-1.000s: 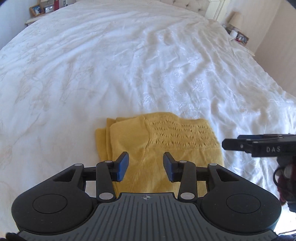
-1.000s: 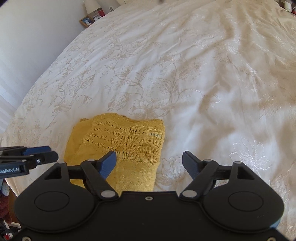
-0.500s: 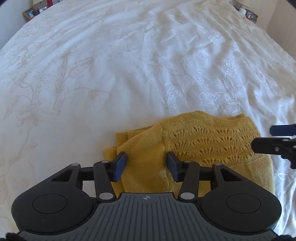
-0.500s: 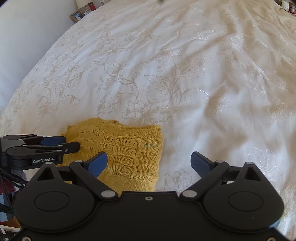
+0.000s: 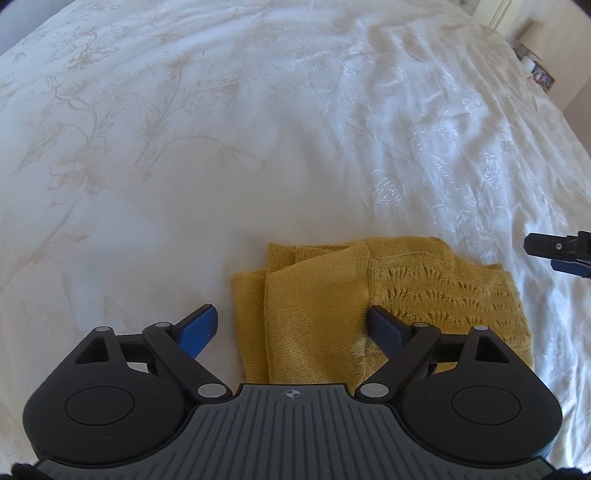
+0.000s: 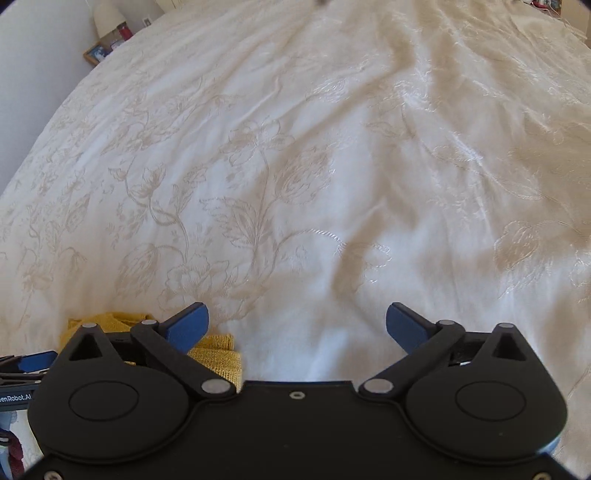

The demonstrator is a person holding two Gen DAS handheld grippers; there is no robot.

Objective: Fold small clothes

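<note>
Bed: a wide white bedspread with a pale stitched flower pattern covers nearly everything in sight; it is lightly creased.
Jumper: a small yellow knitted jumper lies folded into a compact block on the bedspread, close in front of the person. One half is plain knit, the other has rows of lacy openwork.
Left gripper: the left gripper hangs tilted downward over the plain half of the jumper. Its jaws have just been opening and now stand apart; the left blue pad is over bare bedspread, the right one over the knit, and neither presses on the cloth.
Right gripper: the right gripper sits off to the jumper's right, over bare bedspread. Its jaws have just been opening and are spread wide with nothing between them.
Bedside: a lamp and a framed picture stand past the far corner of the bed.
</note>
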